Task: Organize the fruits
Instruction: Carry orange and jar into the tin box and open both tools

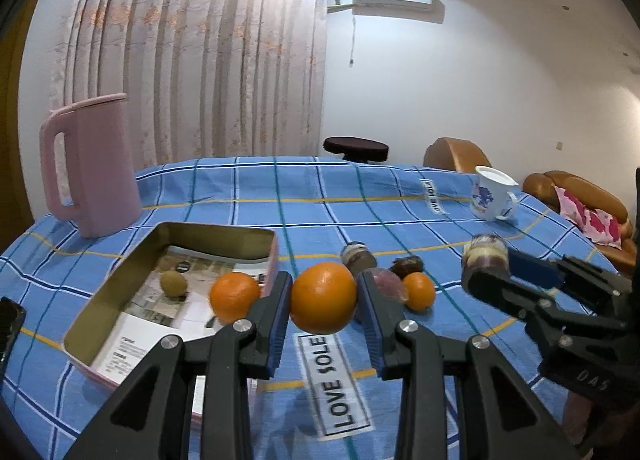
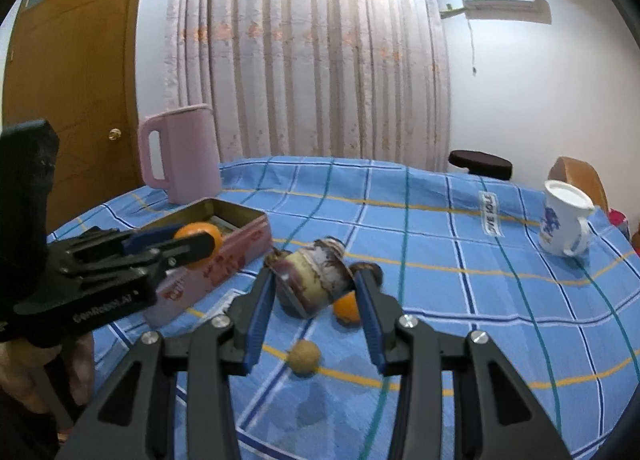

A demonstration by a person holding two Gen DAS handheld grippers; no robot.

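Fruits lie partly inside and partly outside an open pink tin (image 1: 100, 300) on a blue checked tablecloth (image 1: 280, 204). In the left wrist view, the left gripper (image 1: 323, 300) is clamped on a large orange (image 1: 323, 297), which hangs between the blue pads above the cloth, just right of the tin's near corner. Inside the tin, on printed paper, rest a second orange (image 1: 234, 297) and a small greenish-brown fruit (image 1: 173, 283). Beyond the held orange, on the cloth, lie a small orange (image 1: 419, 291), a dark wrinkled fruit (image 1: 406, 266), a purplish fruit (image 1: 388, 283) and a small round brownish object (image 1: 358, 255). The right gripper (image 2: 314, 286) is closed on a mottled purple-and-cream shell-like object (image 2: 312, 280), held clear of the cloth; a walnut-like fruit (image 2: 304, 357) lies on the cloth below it. A pink jug (image 1: 94, 164) stands behind the tin, and a white mug with a blue print (image 1: 490, 194) stands well apart at the far right.
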